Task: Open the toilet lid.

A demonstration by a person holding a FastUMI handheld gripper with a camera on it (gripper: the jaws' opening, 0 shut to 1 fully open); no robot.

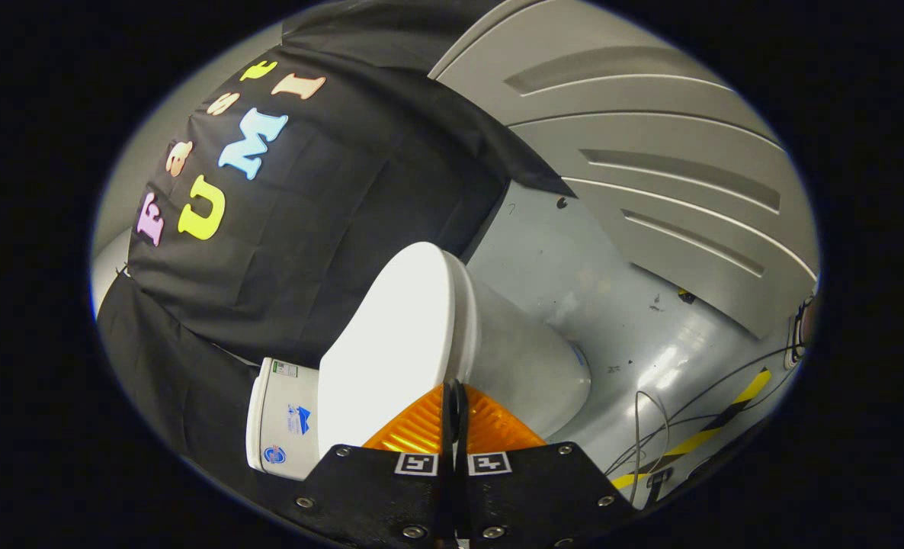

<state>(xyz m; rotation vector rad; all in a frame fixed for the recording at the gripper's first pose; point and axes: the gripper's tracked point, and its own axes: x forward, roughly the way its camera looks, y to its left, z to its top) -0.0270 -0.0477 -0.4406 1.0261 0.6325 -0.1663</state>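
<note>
grey floor (620,305); toilet lid (391,335) closed, lengthwise from pinched-together claw (456,400).

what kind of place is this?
Looks like a mock bathroom in a recording booth, not a real one. A white toilet with its tank against a black cloth wall, on a grey floor with loose cables and hazard tape. The claw is shut, at the lid edge.

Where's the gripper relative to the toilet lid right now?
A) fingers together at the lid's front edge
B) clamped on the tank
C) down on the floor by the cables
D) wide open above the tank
A: the gripper has its fingers closed together, tips right at the front edge of the toilet lid, with the tank beyond it.
</note>
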